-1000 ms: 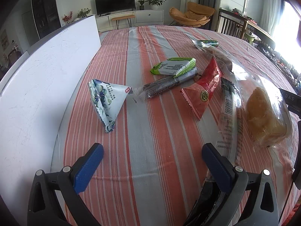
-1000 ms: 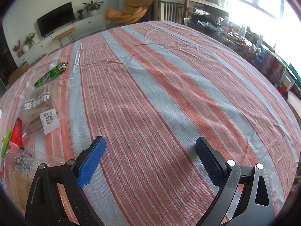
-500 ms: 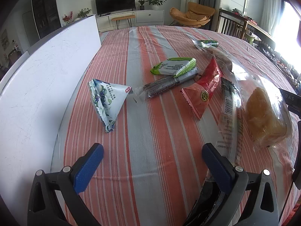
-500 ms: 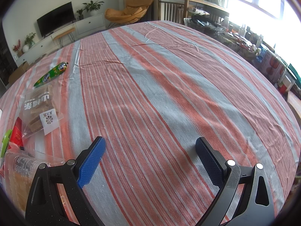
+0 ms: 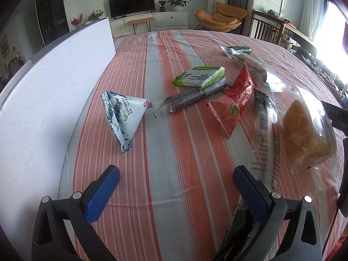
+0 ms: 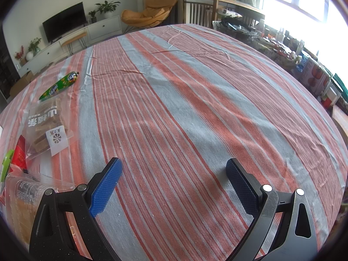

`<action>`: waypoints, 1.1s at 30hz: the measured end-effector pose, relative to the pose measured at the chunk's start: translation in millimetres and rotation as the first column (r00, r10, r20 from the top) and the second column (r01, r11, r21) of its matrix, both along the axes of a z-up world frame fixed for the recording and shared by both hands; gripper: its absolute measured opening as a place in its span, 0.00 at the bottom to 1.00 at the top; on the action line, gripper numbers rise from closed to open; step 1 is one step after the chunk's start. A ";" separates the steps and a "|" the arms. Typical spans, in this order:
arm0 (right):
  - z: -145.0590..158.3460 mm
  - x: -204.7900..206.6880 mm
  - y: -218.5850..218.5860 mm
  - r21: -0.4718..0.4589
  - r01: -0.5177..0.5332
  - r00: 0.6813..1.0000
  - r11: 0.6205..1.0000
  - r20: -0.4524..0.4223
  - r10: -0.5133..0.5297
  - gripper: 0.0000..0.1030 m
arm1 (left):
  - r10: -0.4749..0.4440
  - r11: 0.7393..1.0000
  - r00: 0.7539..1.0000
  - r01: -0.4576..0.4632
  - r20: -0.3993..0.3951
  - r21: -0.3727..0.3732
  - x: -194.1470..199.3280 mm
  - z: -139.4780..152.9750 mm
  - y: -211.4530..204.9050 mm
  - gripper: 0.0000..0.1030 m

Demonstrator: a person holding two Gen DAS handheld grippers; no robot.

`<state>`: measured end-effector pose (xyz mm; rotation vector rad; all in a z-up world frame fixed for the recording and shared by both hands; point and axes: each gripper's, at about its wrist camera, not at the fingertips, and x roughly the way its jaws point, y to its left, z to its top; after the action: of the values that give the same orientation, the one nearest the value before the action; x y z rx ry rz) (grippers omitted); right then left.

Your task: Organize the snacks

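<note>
Snack packets lie on a striped tablecloth. In the left wrist view: a blue-and-white triangular pouch (image 5: pixel 120 114), a dark long packet (image 5: pixel 191 97), a green-and-white packet (image 5: pixel 199 76), a red packet (image 5: pixel 236 103), a clear bag with a bread roll (image 5: pixel 304 137) and a green sausage stick (image 5: pixel 237 50). My left gripper (image 5: pixel 176 178) is open and empty, short of the pouch. In the right wrist view my right gripper (image 6: pixel 174 174) is open and empty over bare cloth. The sausage stick (image 6: pixel 59 86) and a clear bag of brown bars (image 6: pixel 46 126) lie to its left.
A large white board (image 5: pixel 43 91) stands along the table's left side in the left wrist view. A dark gripper part (image 5: pixel 335 115) shows at the right edge. Beyond the table stand a TV cabinet, an orange chair (image 6: pixel 150 15), wooden chairs and cluttered shelves (image 6: pixel 304 65).
</note>
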<state>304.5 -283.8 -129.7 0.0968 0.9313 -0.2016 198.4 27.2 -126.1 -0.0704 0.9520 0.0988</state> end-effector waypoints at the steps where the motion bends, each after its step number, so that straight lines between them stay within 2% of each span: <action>1: -0.1 0.1 0.1 0.000 0.000 1.000 1.000 0.000 0.000 0.95 | 0.000 1.000 1.000 0.000 0.000 0.000 -0.2 -0.1 0.0 1.00; 33: 0.1 0.5 0.1 0.000 0.000 1.000 1.000 -0.001 0.000 0.95 | -0.006 1.000 1.000 0.006 0.004 -0.002 -0.7 -1.4 -1.6 1.00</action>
<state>305.0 -283.7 -129.6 0.0969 0.9318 -0.2018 197.7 25.6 -127.5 -0.0698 0.9486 0.0923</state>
